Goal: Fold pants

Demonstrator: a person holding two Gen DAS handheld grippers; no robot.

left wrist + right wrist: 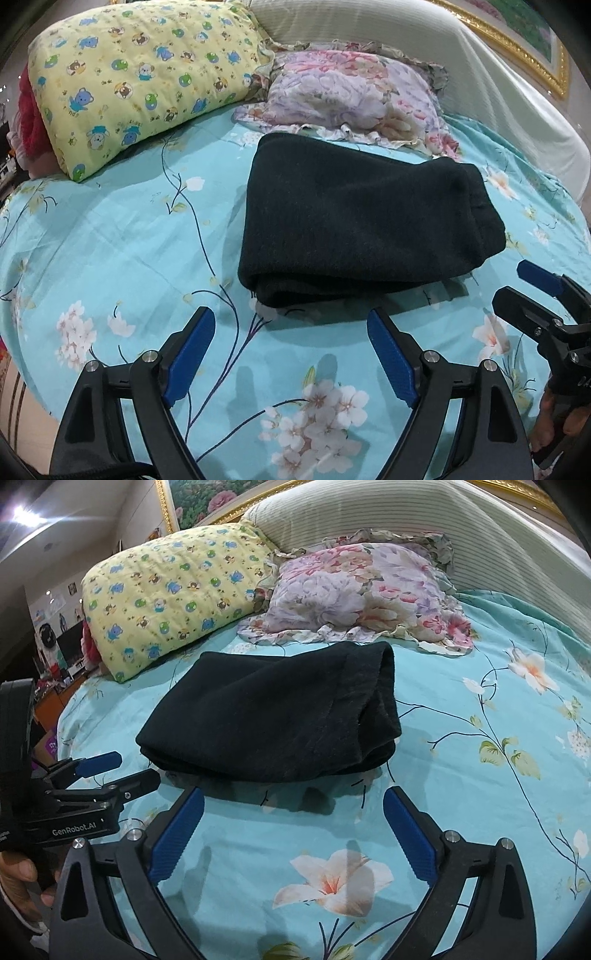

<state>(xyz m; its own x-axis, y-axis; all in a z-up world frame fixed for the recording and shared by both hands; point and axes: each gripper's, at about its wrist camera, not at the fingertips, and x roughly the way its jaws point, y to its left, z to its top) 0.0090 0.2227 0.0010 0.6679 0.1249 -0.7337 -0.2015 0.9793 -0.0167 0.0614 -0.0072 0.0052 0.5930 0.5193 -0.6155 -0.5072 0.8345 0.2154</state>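
We see the black pants point(365, 236) folded into a thick, soft rectangular bundle with rounded, layered edges, its knit-like surface matte and slightly fuzzy. It lies on the smooth turquoise bedsheet point(122, 240), printed with pale blossoms and thin dark stems. Just behind the pants lies a ruffled floral pillow point(354, 99) in lilac and pink, and behind and to the left of the pants a plump yellow pillow point(140, 77) with small cartoon bears. Beyond them rises a ribbed cream headboard cover point(369, 513). In front of the pants, our left gripper point(291, 328) stands with its jaws spread wide and nothing between them, its ridged blue pads point(192, 354) set on black plastic arms. Our right gripper point(293, 808) also stands wide and empty, apart from the pants' near edge.
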